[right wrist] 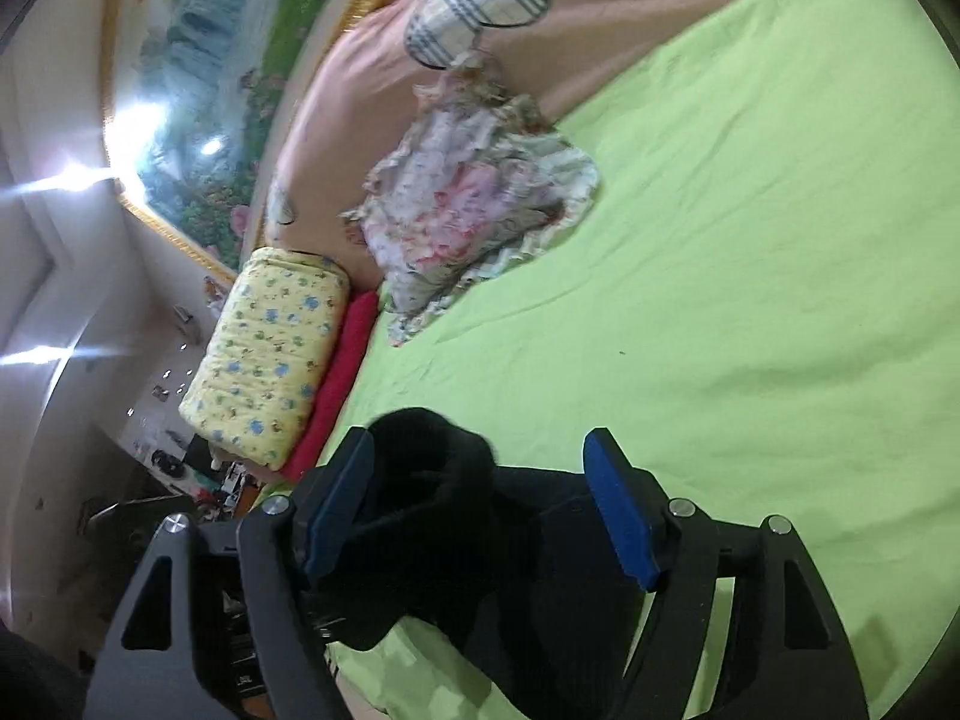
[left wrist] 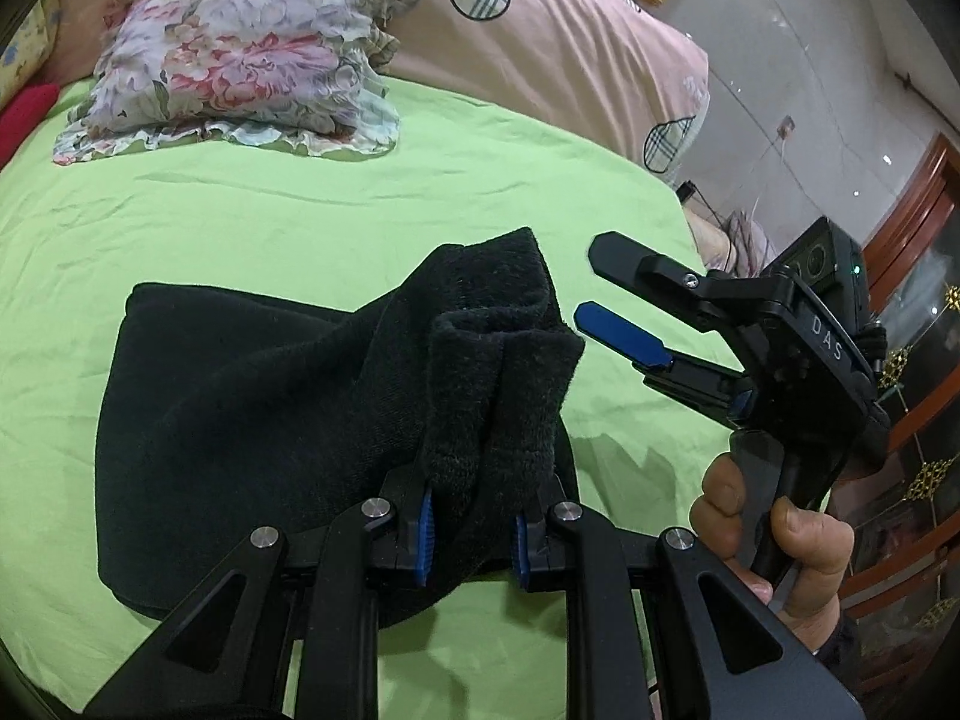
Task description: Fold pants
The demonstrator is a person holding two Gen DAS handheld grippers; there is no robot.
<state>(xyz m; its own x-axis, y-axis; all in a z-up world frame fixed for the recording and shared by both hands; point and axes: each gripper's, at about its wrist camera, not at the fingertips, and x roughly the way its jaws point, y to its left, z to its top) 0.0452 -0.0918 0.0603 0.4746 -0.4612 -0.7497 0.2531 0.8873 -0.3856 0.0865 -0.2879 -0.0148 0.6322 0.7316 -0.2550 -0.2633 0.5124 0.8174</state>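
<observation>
My left gripper [left wrist: 471,531] is clamping a bunched fold of the black pants [left wrist: 270,420], its blue-padded fingers [left wrist: 425,540] pressing on the cloth from both sides near the bottom of the left wrist view. The pants are lying on the green bed sheet [left wrist: 300,216], spread out to the left of the clamped fold as a dark, rounded mass, with one thick edge standing up above the fingers. My right gripper [left wrist: 591,291] is hovering just beside that raised edge, on its right, with its fingers standing apart; one blue pad [left wrist: 618,339] is facing the cloth without touching it, as far as this view shows. My right hand [left wrist: 774,546] is gripping the black handle below it. In the right wrist view the right gripper [right wrist: 480,510] is again showing its fingers wide apart, with a lump of the pants [right wrist: 432,480] lying between them; the cloth is resting against the left pad [right wrist: 339,504], while the right pad [right wrist: 618,516] is standing clear of it. Nothing is being squeezed there. Farther up the bed, a crumpled flowered cloth [left wrist: 240,66] is lying on the sheet, well apart from the pants. Behind it a pink quilt [left wrist: 540,54] with checked heart patches is lying along the head of the bed. In the right wrist view a yellow printed pillow [right wrist: 270,354] is lying at the edge of the bed, with a red cloth [right wrist: 342,366] touching its side.
</observation>
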